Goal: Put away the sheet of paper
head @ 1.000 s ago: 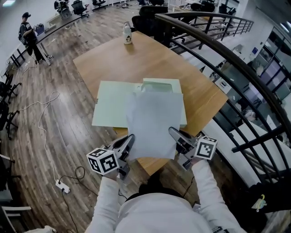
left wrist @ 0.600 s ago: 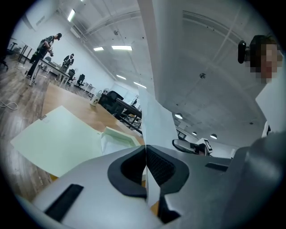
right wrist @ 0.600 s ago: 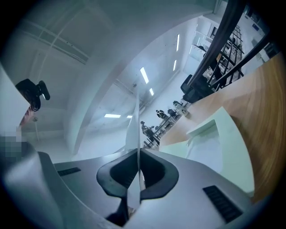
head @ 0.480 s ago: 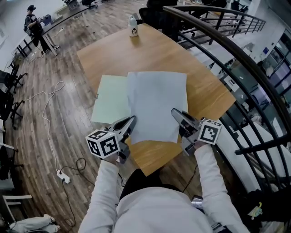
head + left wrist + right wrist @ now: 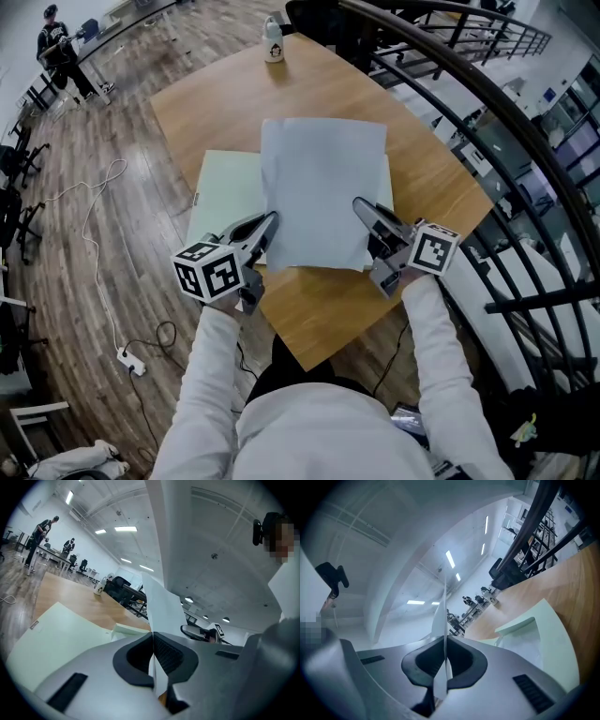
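Observation:
A white sheet of paper (image 5: 321, 187) is held up over the wooden table (image 5: 244, 103), above a pale green folder (image 5: 225, 192) that lies open on it. My left gripper (image 5: 269, 223) is shut on the sheet's near left corner, and my right gripper (image 5: 361, 208) is shut on its near right corner. In the left gripper view the sheet (image 5: 164, 602) rises edge-on from between the closed pads, with the folder (image 5: 61, 634) below. The right gripper view shows the sheet (image 5: 440, 620) pinched the same way, with the folder (image 5: 543, 630) at right.
A small white bottle (image 5: 273, 44) stands at the table's far end. A dark curved railing (image 5: 469, 103) runs along the right side. A white cable (image 5: 94, 225) and power strip (image 5: 129, 359) lie on the wood floor at left. A person (image 5: 54, 42) stands far left.
Both grippers have carried the sheet forward and up, so that it now covers more of the folder and reaches farther across the table.

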The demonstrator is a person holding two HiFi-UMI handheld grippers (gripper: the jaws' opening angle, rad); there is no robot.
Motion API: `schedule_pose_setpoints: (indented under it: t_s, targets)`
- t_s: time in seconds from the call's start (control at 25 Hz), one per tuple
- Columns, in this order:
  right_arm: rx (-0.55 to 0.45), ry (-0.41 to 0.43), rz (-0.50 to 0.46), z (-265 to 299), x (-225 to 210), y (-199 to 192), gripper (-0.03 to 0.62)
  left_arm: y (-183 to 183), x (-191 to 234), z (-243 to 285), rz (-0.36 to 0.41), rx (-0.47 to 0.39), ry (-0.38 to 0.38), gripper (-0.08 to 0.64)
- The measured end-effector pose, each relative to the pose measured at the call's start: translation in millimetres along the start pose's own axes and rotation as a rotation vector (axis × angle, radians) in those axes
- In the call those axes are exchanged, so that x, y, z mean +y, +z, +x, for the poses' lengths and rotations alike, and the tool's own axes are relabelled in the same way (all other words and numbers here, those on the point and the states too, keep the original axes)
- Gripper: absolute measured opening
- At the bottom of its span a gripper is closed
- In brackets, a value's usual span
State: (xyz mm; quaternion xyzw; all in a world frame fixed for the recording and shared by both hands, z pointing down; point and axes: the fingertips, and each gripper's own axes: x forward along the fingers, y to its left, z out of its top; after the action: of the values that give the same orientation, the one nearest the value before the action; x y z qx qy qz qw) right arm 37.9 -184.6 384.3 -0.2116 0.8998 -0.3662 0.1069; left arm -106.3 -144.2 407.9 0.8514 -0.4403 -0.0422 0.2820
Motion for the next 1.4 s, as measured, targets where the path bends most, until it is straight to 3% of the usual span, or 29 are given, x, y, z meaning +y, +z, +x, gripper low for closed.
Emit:
schedule_pose_setpoints:
  t_s: [0.6, 0.92, 1.4]
  targets:
    - [-0.001, -0.062, 0.006, 48, -58, 18, 0.028, 15, 63, 53, -0.030, 0.051, -0.064, 0.017]
    - [0.040, -0.114, -0.042, 53, -85, 7, 0.028, -7, 84, 69, -0.067, 0.105, -0.089, 0.017]
    - [0.198, -0.230, -0.106, 42, -112, -28, 0.028, -53, 85, 77, -0.105, 0.199, -0.107, 0.017]
